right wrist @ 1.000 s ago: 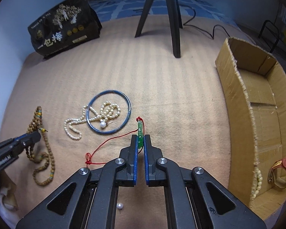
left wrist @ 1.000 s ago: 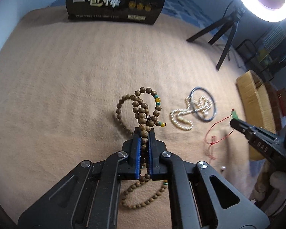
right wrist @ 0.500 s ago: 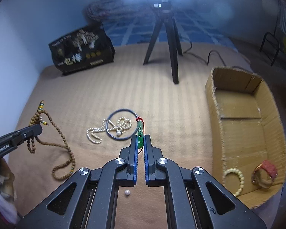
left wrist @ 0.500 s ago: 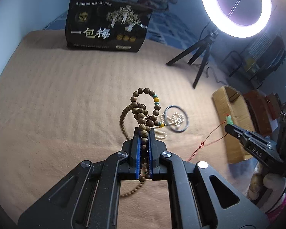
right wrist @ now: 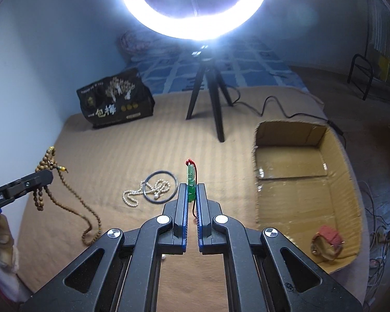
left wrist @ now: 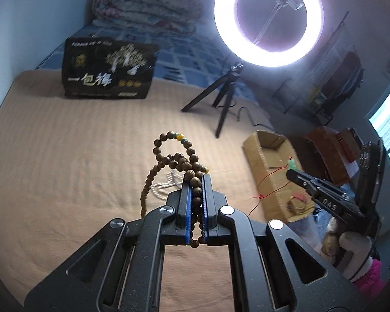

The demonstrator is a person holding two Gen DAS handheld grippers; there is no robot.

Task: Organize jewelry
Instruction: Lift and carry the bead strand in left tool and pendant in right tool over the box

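My left gripper is shut on a brown wooden bead necklace and holds it above the tan bed; its lower loop trails on the bed. My right gripper is shut on a green jade pendant with a red cord, lifted left of the open cardboard box. A white pearl necklace and a dark bangle lie on the bed. In the box sits a watch with a red strap.
A ring light on a black tripod stands at the back, its cable running right. A black bag with white characters stands at the back left. A loose pearl lies under my right gripper.
Both grippers have risen well above the bed with their loads. The bead necklace and the pendant with its cord have lifted up; the views now take in the ring light.
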